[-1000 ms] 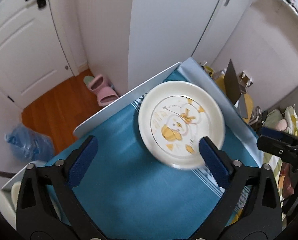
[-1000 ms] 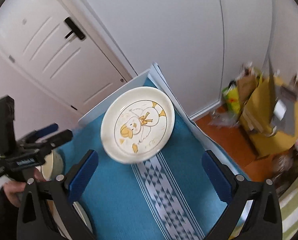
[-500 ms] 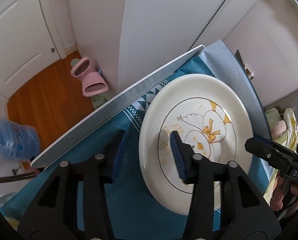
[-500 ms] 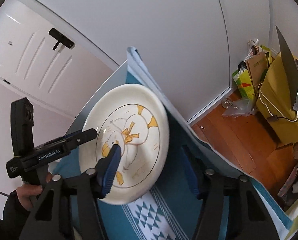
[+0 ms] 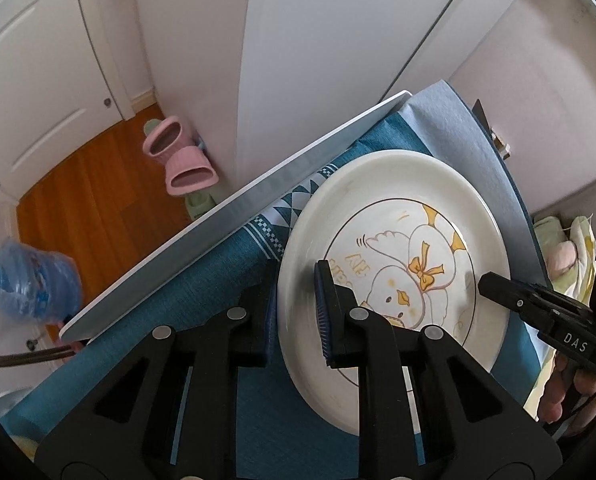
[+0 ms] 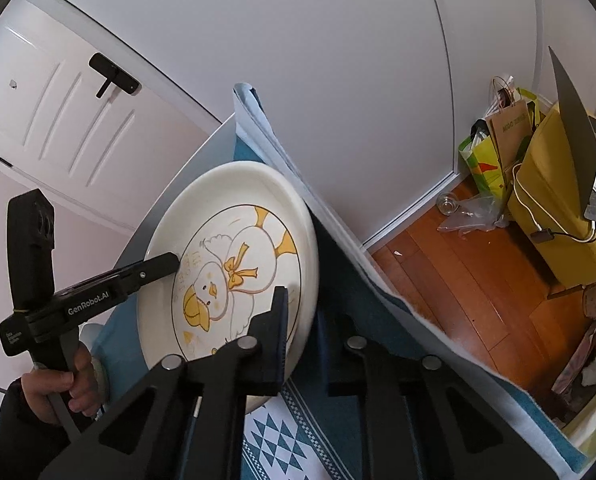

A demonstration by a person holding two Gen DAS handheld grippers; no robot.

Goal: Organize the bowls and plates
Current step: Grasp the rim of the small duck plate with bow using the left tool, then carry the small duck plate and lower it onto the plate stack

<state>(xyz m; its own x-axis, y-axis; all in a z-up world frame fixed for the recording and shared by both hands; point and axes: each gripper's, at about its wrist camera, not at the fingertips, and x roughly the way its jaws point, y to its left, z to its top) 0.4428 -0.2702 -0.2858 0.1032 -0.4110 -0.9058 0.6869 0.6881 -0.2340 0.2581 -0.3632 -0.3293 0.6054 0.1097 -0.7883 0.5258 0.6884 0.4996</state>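
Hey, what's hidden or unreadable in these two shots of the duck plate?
- Left wrist view: the near rim of the white duck-patterned plate is covered by the left tongs.
- Right wrist view: its lower rim sits behind the right tongs.
- The yellow lettering on it is too small to read.

The left gripper straddles the near-left rim of the plate, one finger above the plate face and one outside the rim, so its gap is filled and only the blue cloth to its left lies open up to the table edge. The right gripper straddles the opposite rim, its path ahead blocked by the raised plate. Just right of it the table ends at the draped cloth edge, with the white wall close beyond.
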